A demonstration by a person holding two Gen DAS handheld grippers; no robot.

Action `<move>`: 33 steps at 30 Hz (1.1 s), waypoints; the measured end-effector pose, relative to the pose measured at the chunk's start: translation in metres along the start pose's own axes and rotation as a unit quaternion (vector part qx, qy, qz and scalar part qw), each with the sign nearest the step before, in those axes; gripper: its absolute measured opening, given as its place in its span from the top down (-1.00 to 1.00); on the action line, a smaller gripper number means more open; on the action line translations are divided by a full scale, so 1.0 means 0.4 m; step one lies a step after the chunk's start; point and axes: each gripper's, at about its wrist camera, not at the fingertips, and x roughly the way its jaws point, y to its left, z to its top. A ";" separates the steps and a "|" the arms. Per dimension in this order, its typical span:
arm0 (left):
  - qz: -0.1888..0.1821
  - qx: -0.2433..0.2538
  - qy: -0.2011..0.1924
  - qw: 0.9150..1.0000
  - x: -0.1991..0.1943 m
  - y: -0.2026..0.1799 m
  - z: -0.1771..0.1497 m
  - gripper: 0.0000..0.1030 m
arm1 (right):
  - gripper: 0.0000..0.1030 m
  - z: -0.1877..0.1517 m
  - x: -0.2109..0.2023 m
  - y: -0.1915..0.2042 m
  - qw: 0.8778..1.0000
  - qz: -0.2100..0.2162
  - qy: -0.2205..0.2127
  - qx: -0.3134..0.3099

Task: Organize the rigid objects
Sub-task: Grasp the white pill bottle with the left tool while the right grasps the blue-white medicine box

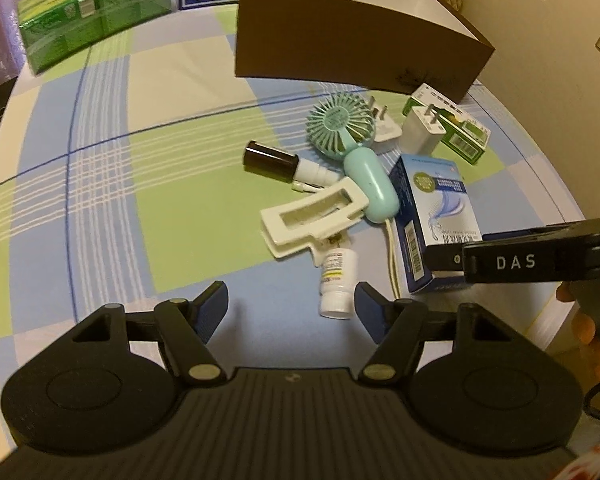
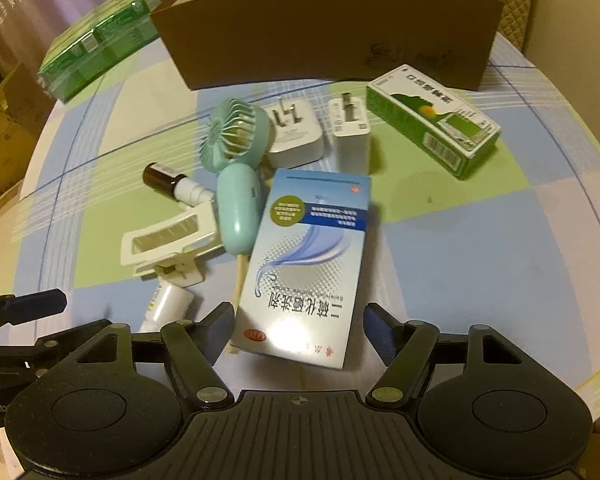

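A fan (image 2: 236,168), clip (image 2: 168,244) and chargers (image 2: 296,132) crowd the blue-white box (image 2: 304,264). Right gripper (image 2: 300,332) gapes around its near end; left gripper (image 1: 292,312) spread, empty.

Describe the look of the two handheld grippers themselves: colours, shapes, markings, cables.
Both are matte black. The left gripper and right gripper each have a ribbed centre body, two round discs, linkage arms with silver pivot pins, and dark blue pads on the jaws. In the left wrist view the right gripper's side shows white "DAS" lettering, with a black cable below it.
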 end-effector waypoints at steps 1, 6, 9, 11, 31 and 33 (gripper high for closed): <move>-0.002 0.002 0.001 1.000 0.005 -0.004 0.000 -0.24 | -0.32 -0.001 -0.002 -0.007 1.000 -0.002 -0.001 0.001; -0.012 0.017 0.007 1.000 0.036 -0.034 0.000 -0.14 | -0.32 -0.009 -0.018 -0.043 1.000 -0.013 -0.004 0.004; -0.015 0.027 0.009 0.999 0.054 -0.053 0.003 -0.10 | -0.32 -0.017 -0.028 -0.071 1.000 -0.018 -0.006 0.009; -0.015 0.035 0.009 0.999 0.064 -0.063 0.004 -0.07 | -0.32 -0.021 -0.033 -0.088 1.000 -0.020 -0.006 0.014; -0.005 0.032 0.013 0.999 0.123 -0.089 0.017 0.56 | -0.33 -0.004 -0.039 -0.089 0.997 0.006 -0.026 -0.068; -0.004 0.028 0.013 1.000 0.123 -0.088 0.017 0.56 | -0.33 0.003 -0.027 -0.080 0.996 0.007 -0.024 -0.088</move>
